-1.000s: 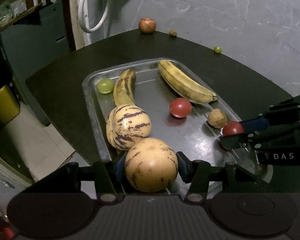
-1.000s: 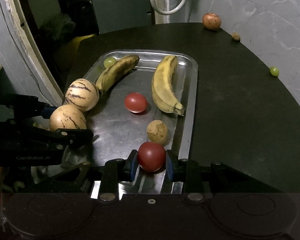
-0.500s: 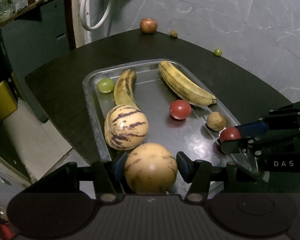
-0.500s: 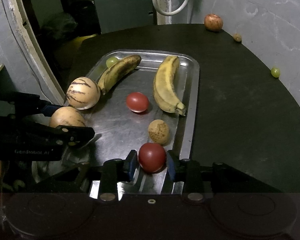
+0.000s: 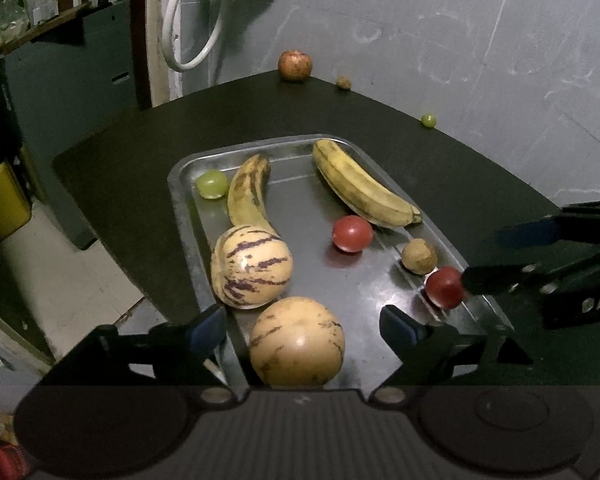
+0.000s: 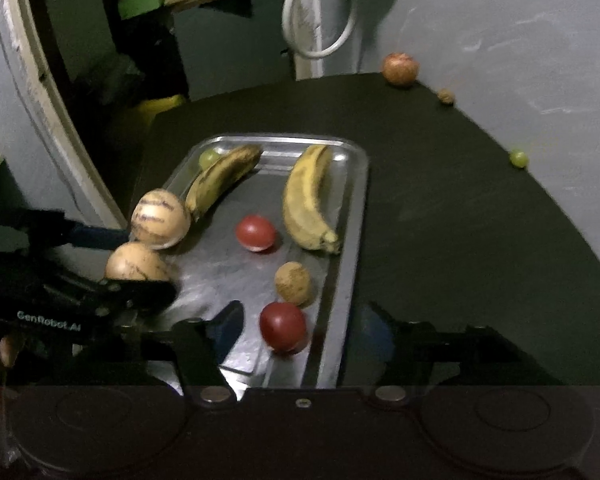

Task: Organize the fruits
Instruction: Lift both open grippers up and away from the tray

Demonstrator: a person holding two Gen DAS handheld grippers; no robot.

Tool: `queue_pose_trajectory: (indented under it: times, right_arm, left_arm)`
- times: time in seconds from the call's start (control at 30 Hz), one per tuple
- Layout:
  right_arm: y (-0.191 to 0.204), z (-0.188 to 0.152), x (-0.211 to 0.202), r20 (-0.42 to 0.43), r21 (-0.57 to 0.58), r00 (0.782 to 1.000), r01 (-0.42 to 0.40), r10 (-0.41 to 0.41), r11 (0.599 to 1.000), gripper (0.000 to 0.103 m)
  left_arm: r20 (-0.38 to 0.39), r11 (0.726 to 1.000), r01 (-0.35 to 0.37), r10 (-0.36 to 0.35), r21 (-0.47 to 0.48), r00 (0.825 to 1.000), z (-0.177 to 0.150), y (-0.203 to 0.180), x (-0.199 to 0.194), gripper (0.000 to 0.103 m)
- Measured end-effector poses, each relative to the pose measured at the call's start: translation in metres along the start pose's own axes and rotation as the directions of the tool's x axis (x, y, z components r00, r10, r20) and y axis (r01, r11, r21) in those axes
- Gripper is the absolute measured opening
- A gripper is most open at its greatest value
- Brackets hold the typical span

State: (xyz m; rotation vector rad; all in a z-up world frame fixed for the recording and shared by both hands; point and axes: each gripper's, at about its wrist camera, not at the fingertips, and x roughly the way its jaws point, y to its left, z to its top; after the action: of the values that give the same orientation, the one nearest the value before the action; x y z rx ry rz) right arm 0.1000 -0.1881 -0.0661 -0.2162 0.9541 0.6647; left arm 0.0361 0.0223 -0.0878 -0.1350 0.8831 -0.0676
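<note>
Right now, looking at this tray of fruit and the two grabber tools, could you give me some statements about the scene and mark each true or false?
1. Two bananas lie in the metal tray: one browner banana, one yellower banana. True.
2. The left gripper squeezes the pale melon. False: its fingers stand apart from the melon, having just opened.
3. The near tomato sits in the tray between the right gripper's open fingers. True.
4. Every fruit is in the tray. False: a reddish round fruit, a small brown fruit and a green grape sit on the dark table by the wall.
5. The striped melon lies outside the tray. False: it is inside, touching the browner banana.
</note>
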Motion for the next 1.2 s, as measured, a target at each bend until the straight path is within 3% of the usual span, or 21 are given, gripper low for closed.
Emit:
queue_pose_trajectory:
  times: [0.3,0.63,1.2]
  right_arm:
    - [-0.019,0.005,-0.031,0.073,0.095,0.997,0.033,-0.04,0.995,0.101]
    - [-0.023,0.012,-0.055,0.137,0.145,0.99,0.01,-0.03,0.989,0.102]
    - [-0.029,0.014,-0.089,0.232,0.21,0.971,0.004,-0.054,0.978,0.102]
  left_arm:
    - [0.025,0.999,-0.026,0.026,-0.036,0.999,0.004,0.013,-0.015,0.1]
    - [0.052,0.999,-0.018,0.02,-0.039,0.998,0.02,0.007,-0.025,0.103]
    - [0.083,0.998,0.004,-0.008,0.055,0.996,0.05,-0.015,-0.034,0.103]
